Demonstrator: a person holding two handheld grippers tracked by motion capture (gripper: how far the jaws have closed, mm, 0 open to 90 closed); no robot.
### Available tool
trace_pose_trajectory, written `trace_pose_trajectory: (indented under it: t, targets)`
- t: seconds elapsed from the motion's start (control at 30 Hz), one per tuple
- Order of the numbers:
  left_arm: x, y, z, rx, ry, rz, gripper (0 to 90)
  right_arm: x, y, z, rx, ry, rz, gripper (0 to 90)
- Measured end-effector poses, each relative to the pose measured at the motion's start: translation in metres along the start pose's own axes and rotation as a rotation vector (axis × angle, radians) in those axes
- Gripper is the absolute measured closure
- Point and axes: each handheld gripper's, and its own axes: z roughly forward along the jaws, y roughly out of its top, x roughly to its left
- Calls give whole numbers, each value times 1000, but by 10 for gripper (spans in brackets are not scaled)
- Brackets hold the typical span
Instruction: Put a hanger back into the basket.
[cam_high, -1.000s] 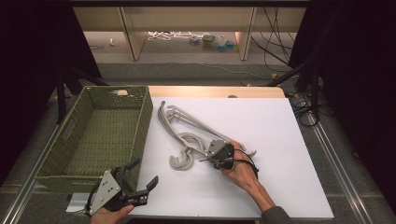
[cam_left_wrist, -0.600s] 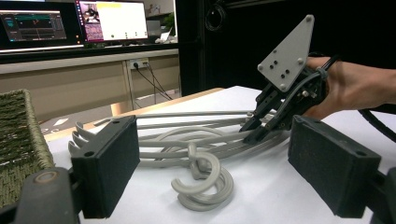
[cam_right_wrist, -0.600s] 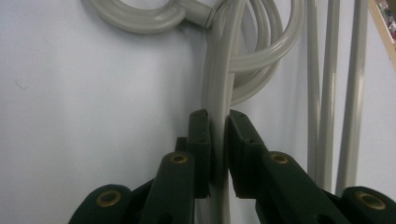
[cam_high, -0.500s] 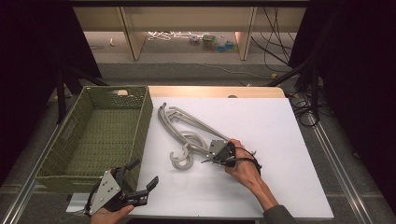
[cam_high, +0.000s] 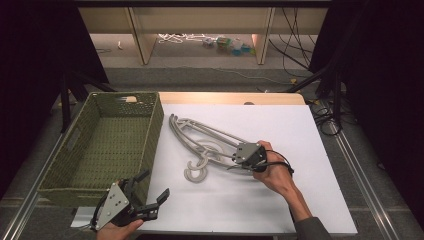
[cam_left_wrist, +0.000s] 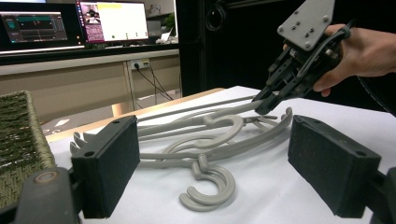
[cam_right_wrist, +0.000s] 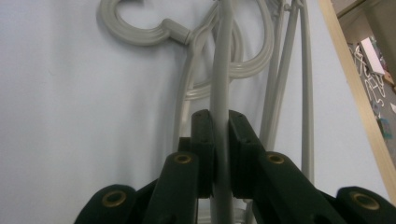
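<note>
The grey hangers (cam_high: 205, 142) are lying tangled on the white tabletop (cam_high: 280, 210), directly ahead of the right gripper (cam_high: 239, 161), which is pinching one hanger's arm (cam_right_wrist: 223, 93) between jaws that have just been closing. The long axis is running away from that gripper toward the woven basket (cam_high: 107, 145), hooks (cam_left_wrist: 208, 186) nearer the spread, idle left gripper (cam_high: 150, 192). Lifting slowly should help, since the hangers are probably interlocked.
</note>
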Motion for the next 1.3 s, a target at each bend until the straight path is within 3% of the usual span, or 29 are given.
trace_pose_trajectory:
  t: [0.17,0.3,0.5,0.67,0.93,1.13,1.2,1.3]
  targets:
    - [2,18,6,12,-37,9,196,-1,-2,-10,-13,20,6,830]
    - [8,40,15,81,-69,24,193,-2,-3,-19,-43,30,26,830]
    - [16,61,33,166,-75,61,201,-3,-4,-37,-68,32,28,827]
    - [21,66,46,215,-74,77,209,-4,-1,-41,-83,31,9,826]
    - [32,63,56,255,-66,41,225,-8,10,-46,-113,4,-23,827]
    - [29,66,58,287,-52,68,244,-6,12,-52,-137,15,-18,827]
    - [28,69,59,306,-37,54,272,-6,12,-54,-153,22,-24,826]
    - [25,75,65,340,-60,109,295,-3,12,-58,-165,34,-25,826]
